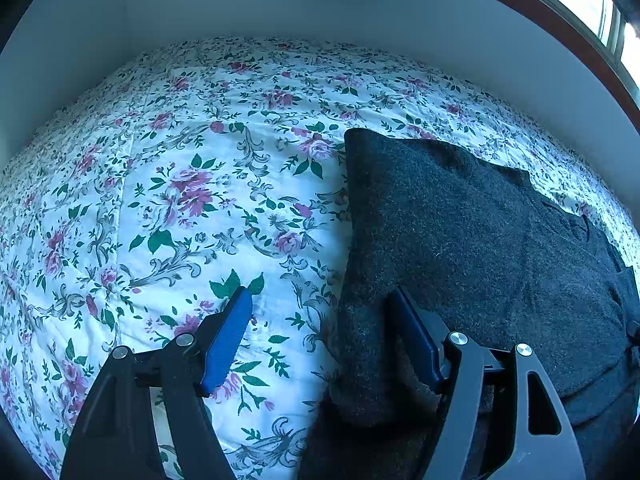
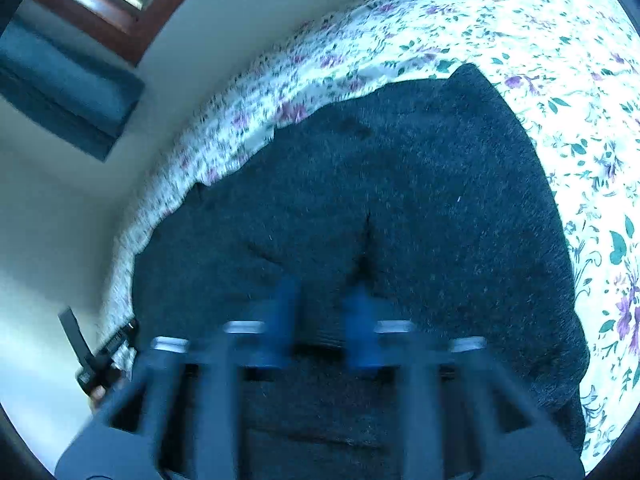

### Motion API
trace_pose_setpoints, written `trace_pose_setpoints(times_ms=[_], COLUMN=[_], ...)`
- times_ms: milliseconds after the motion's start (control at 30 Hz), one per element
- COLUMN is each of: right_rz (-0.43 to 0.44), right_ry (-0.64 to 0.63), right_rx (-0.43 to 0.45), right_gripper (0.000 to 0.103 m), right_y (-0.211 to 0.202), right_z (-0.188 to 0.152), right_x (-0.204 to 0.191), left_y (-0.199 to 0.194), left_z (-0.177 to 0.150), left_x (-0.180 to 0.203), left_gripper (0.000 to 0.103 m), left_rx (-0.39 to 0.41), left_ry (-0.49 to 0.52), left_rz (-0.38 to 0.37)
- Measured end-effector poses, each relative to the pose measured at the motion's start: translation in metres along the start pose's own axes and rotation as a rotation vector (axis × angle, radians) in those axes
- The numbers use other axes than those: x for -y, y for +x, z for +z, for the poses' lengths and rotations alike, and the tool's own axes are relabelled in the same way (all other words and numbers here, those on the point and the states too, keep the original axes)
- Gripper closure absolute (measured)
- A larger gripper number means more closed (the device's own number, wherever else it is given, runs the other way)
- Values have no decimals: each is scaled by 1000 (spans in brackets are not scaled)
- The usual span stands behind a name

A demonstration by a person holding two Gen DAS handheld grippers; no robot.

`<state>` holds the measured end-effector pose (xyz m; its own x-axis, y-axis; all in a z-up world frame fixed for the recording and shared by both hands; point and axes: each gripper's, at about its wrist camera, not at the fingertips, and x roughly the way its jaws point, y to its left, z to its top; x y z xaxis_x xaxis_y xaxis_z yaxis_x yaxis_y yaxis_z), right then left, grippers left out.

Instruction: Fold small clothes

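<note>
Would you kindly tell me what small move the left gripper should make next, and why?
Probably close the left gripper on the dark sweater's left edge: its fingers are spread open astride that edge on the floral bedspread, gripping nothing yet.

A floral bedspread (image 1: 192, 184) spreads ahead of the tools; a pale wall (image 1: 360, 12) rises beyond it; a wood-framed window (image 1: 576, 12) glows upper right; blue fabric (image 2: 68, 92) hangs nearby.

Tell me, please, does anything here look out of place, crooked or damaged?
Nothing stands out. The dark garment lies on the floral bedspread with no visible damage. Only the right wrist view is blurred, so the right gripper is hard to read.
</note>
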<state>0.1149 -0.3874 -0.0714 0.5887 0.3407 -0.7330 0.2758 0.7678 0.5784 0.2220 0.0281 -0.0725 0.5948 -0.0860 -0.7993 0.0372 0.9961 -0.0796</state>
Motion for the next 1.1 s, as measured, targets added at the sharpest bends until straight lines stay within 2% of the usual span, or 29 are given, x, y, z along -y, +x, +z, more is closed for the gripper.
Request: trace_pose_setpoints(times_ms=[100,167,233,333,433,467,533,600,700,800,1000,1100], right_rz=[86,109,90,-17,11,18,22,42,34,13,-7,19], right_ry=[-13,-30,-9,28,50,53,54,39,-7,-5,61,74], right_rx=[17,40,45,32,41,49,62,77,87,98,78,45], right_gripper=[99,99,99,98,98,94,72,59,53,48,47,47], right_y=[-16,-30,-34,-22,-19,-22,-37,-56,-92,-130,-194,-213], right_z=[-7,-14,-18,-19,-18,-18,-21,-29,-52,-85,-160,-197], right_x=[-12,-18,-9,17,31,30,25,25,30,51,107,118], left_y=[0,0,0,0,-2,-5,-11,-20,-43,-75,-125,-152], left_z=[0,1,1,0,0,-1,-4,-11,-31,-62,-130,-160], left_x=[-2,-3,-3,-2,0,0,-4,-12,-22,-36,-72,-82], left_gripper=[32,32,32,32,32,32,32,32,32,32,32,32], left_rx=[0,1,2,-1,-2,0,-14,-31,-46,-63,-136,-154], left_ry=[-9,-14,-18,-18,-5,-3,-10,-18,12,47,3,-12], left_rz=[-10,-16,-23,-24,-26,-35,-66,-102,-132,-165,-279,-354])
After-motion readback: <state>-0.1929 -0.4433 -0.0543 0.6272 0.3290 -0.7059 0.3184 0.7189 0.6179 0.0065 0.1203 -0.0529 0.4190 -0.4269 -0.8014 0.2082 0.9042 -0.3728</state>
